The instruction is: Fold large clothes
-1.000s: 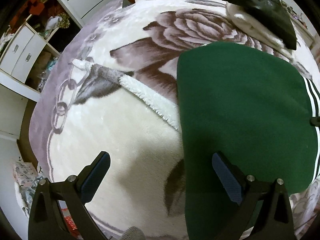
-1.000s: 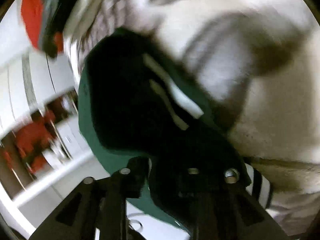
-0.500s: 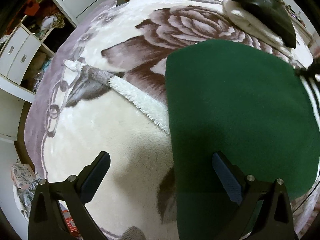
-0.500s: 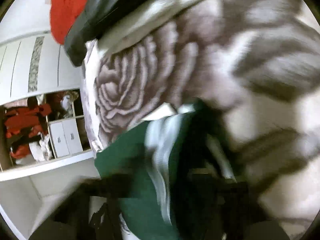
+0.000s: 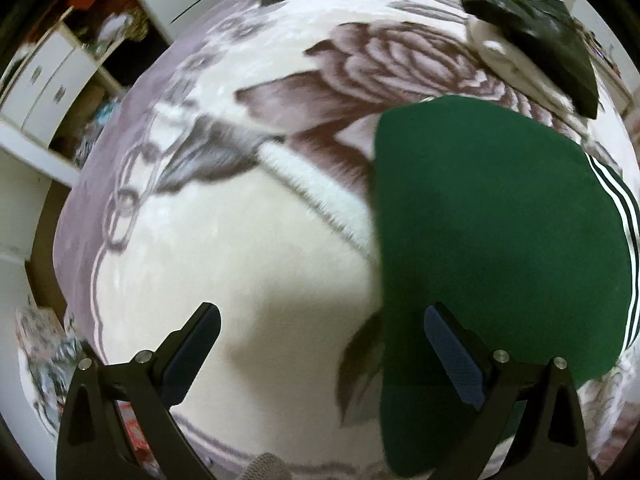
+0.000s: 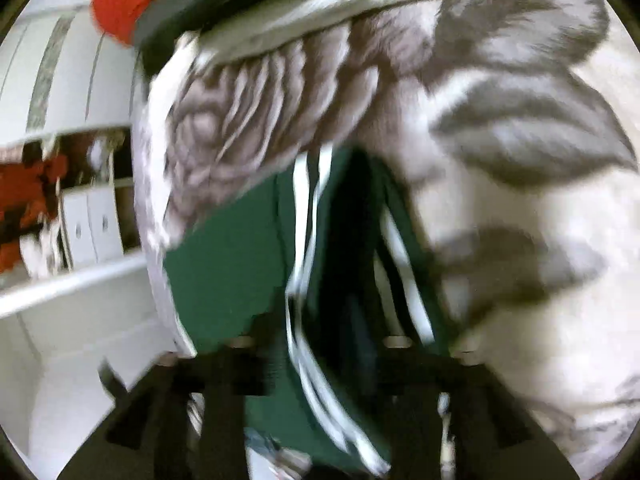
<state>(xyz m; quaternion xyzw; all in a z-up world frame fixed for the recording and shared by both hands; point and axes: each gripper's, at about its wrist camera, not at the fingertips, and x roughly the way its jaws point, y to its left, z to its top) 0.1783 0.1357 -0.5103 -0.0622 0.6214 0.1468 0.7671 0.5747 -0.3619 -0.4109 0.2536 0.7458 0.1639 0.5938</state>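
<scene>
Your left gripper (image 5: 320, 344) hangs wide open, empty, over the bed's floral blanket (image 5: 248, 264). Your right gripper (image 6: 320, 360) is opening, green striped garment (image 6: 228, 256) between its jaws.

Nothing here can be read. The dark green fleece garment (image 5: 500, 240) carries only plain white stripes along one edge, with no brand or label showing. The plush cream and grey flower-patterned blanket (image 5: 240, 260) bears no lettering. The white cupboard drawers (image 5: 44, 84) off to the side have no signs, and the right wrist view is too blurred for any writing.
</scene>
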